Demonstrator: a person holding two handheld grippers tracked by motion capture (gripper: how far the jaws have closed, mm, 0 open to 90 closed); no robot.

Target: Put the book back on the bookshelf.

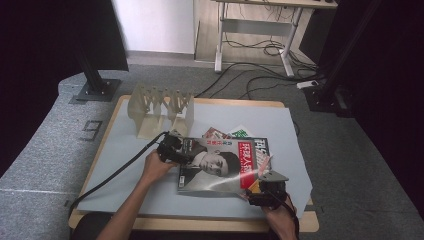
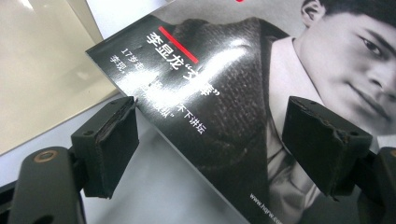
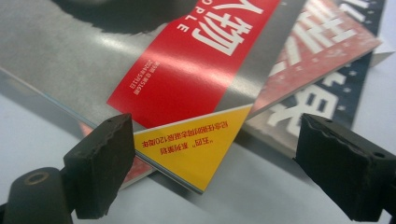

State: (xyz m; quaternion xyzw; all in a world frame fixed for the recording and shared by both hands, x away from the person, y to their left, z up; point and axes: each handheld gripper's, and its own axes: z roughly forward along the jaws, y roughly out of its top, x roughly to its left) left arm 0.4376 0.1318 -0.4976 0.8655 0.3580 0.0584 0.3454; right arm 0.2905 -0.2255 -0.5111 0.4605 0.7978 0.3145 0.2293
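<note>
The top magazine [image 1: 220, 167] is lying on a stack mid-table [image 1: 125, 200], in front of the rack [image 1: 160, 107]. Left gripper [image 1: 172, 148] and right gripper [image 1: 267, 192] are straddling opposite corners, jaws wide, gripping nothing. Likely pre-grasp; next, both need closing on the edges.

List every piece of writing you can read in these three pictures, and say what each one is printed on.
"李昱龙" and a line ending "不下讲坛": top magazine cover, in white.
"www.hqrw.c...", cut off: bottom edge of that cover.
"人物" and "...OPLE": red band on that cover.
"五四" with more small characters, upside down: yellow corner.
Large white characters on the magazine underneath: cut off, unreadable.
Small print on the red band: too small.
</note>
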